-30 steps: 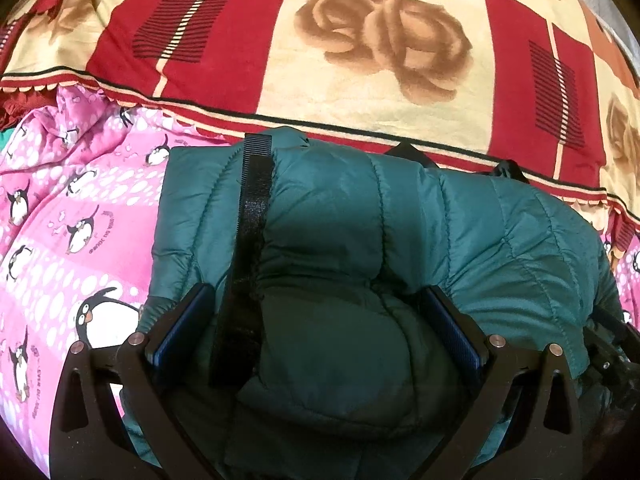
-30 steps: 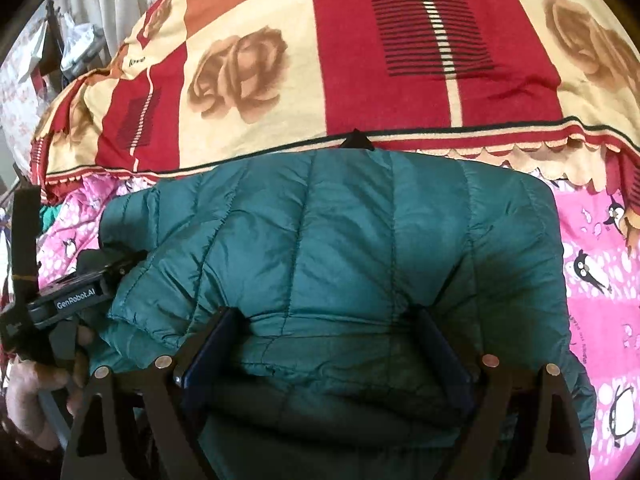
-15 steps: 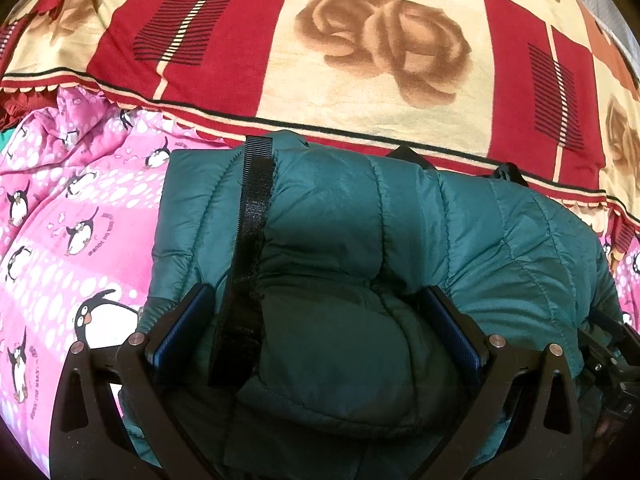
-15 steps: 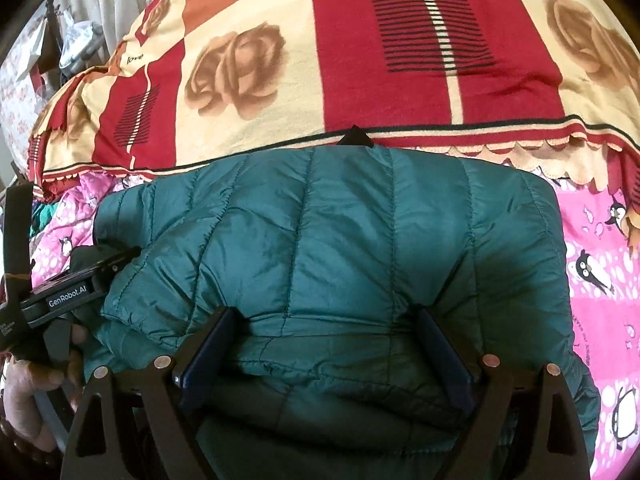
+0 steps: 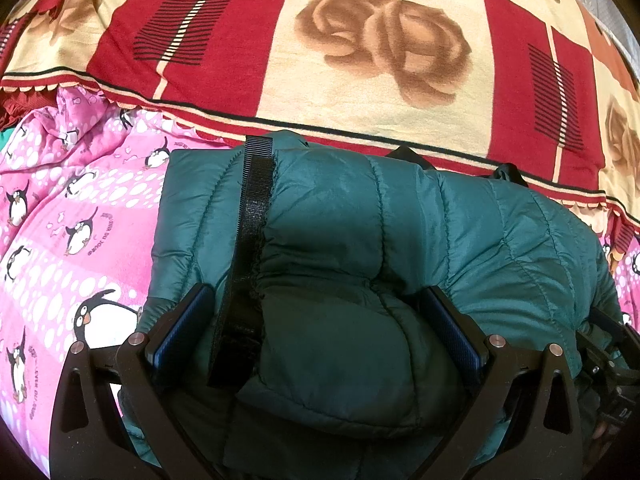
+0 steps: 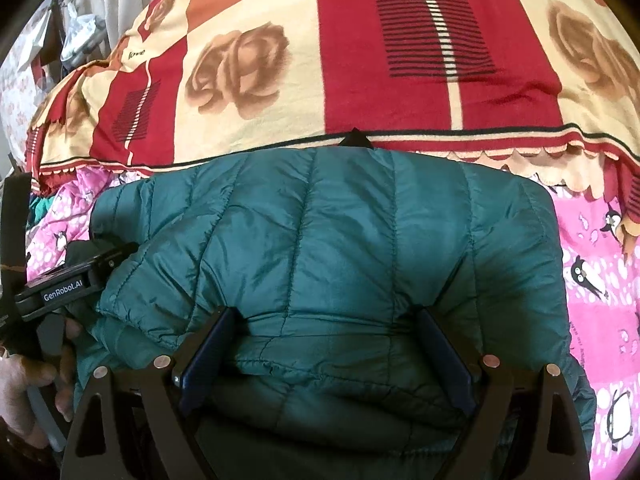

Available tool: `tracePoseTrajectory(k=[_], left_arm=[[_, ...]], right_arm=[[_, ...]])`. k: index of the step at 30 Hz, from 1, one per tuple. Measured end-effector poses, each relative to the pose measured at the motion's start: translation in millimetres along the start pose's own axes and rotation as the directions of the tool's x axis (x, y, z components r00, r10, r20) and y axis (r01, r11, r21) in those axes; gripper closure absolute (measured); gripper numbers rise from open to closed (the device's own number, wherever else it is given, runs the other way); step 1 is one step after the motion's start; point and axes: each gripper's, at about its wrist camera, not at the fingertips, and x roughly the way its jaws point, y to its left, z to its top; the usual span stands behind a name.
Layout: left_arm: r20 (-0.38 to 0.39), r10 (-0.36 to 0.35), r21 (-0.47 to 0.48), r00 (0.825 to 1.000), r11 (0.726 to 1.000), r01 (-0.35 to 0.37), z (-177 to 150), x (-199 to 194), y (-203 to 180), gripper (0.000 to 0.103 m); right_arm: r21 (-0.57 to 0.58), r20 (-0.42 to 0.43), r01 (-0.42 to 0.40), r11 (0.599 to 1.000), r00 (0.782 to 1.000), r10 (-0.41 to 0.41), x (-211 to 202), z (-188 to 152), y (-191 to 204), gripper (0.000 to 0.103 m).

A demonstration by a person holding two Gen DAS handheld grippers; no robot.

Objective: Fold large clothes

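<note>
A dark green quilted puffer jacket [image 5: 344, 216] lies folded on the bed, with a black hook-and-loop strip [image 5: 252, 224] running down its left part. It also fills the right wrist view [image 6: 328, 248]. My left gripper [image 5: 316, 320] has its jaws spread wide around a thick bulge of the jacket, with the blue pads [image 5: 180, 328] against the padding. My right gripper [image 6: 326, 344] stands the same way, jaws wide around the jacket's near edge. The left gripper's body [image 6: 68, 280] and the hand holding it show at the left of the right wrist view.
A pink penguin-print sheet [image 5: 60, 240] lies under the jacket and shows on both sides [image 6: 600, 280]. A red and cream rose-pattern blanket [image 5: 360, 60] covers the far half of the bed. Curtains and clutter [image 6: 76, 32] stand at the far left.
The jacket and both grippers have shifted slightly; the grip on the padding looks the same.
</note>
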Motion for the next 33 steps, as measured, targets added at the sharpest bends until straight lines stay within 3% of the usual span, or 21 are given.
tracePoseTrajectory(k=[33], left_arm=[[-0.026, 0.014, 0.007, 1.0, 1.0, -0.014, 2.9, 2.3, -3.0, 0.0]], right_arm=[[0.014, -0.016, -0.013, 1.0, 1.0, 0.014, 1.1, 1.3, -3.2, 0.012]])
